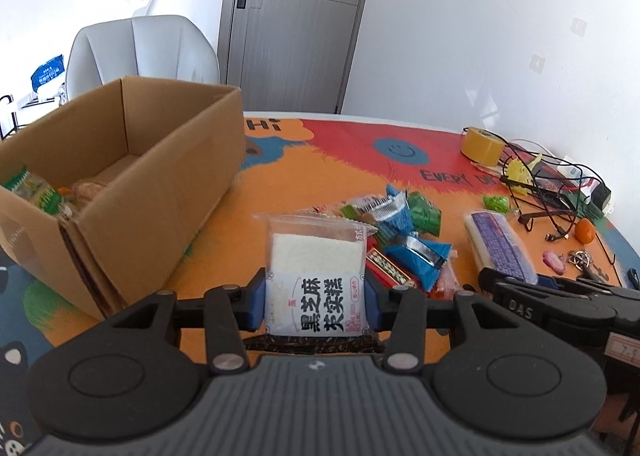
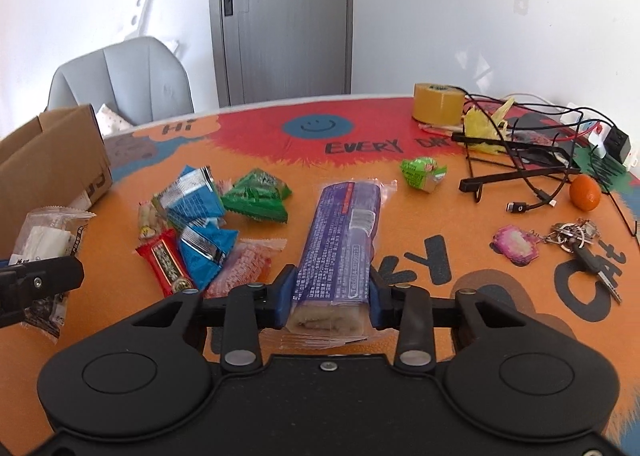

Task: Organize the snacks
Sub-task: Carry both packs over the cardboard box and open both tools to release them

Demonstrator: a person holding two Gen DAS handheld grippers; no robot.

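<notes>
Both claws loaded, snacks bound for the box.

Left gripper (image 1: pixel 316 296) clamps a flat, crinkly clear packet of white cake (image 1: pixel 316 272) by its side edges, held upright for carrying; the cardboard box (image 1: pixel 132 176), open-topped, stands ahead-left of it. Right gripper (image 2: pixel 330 296) pinches the near end of a long purple film-wrapped roll (image 2: pixel 340 240), which stretches forward along the mat. Loose foil packets (image 2: pixel 200 232) lie just left of that claw.

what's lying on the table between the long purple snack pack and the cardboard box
A loose pile of small snack packets, blue, green and red, lies between the purple pack and the cardboard box, seen clearest in the right wrist view.
</notes>
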